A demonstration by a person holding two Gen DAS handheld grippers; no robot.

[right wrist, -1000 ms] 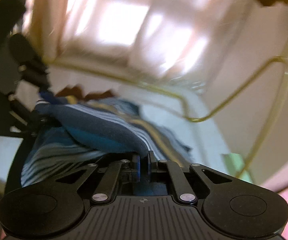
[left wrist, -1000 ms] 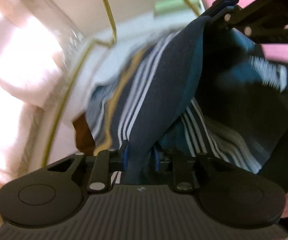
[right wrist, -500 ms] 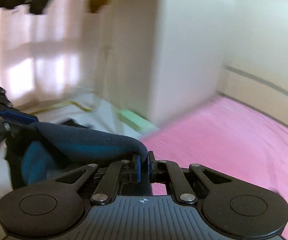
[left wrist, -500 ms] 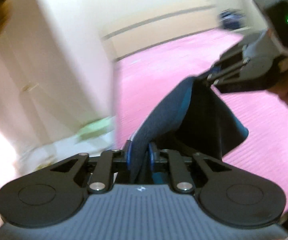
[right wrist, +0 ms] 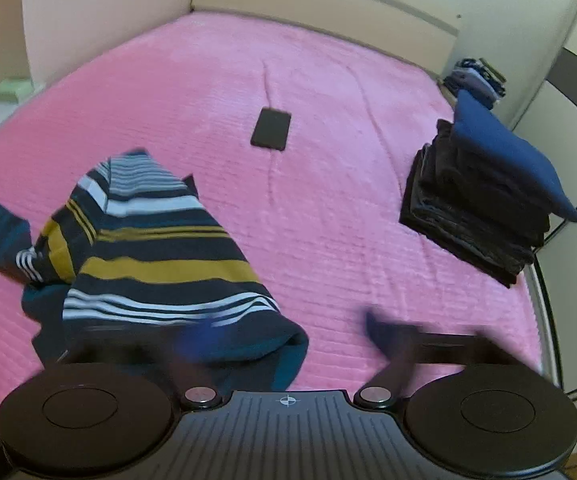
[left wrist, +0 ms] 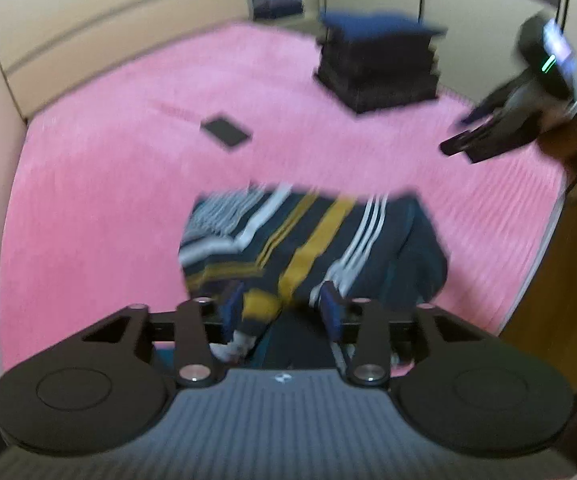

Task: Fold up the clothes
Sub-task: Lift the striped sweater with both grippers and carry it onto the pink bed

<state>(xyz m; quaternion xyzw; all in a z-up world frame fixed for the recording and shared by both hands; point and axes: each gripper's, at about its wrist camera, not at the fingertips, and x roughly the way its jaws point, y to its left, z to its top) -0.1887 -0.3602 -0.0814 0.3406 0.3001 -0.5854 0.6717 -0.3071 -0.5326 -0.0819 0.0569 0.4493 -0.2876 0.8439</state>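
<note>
A navy shirt (left wrist: 308,240) with white and mustard stripes lies crumpled on the pink bed cover (left wrist: 108,180). My left gripper (left wrist: 281,312) is open just over the shirt's near edge, with loose cloth lying between its blue pads. A hand holds my right gripper (left wrist: 458,136) above the bed at the upper right. In the right wrist view the same shirt (right wrist: 148,248) lies at the left on the bed cover (right wrist: 328,80). My right gripper (right wrist: 290,338) is open wide and blurred, its left finger over the shirt's hem and nothing held.
A stack of folded dark clothes (right wrist: 484,208) with a blue piece on top stands near the bed's right edge. A black phone (right wrist: 271,134) lies mid-bed. More folded clothes (right wrist: 476,76) sit beyond the far right corner. A cream headboard and walls bound the bed.
Both grippers swung from the window side to over the bed with the shirt held between them. Both then opened, and the shirt now lies on the cover.
</note>
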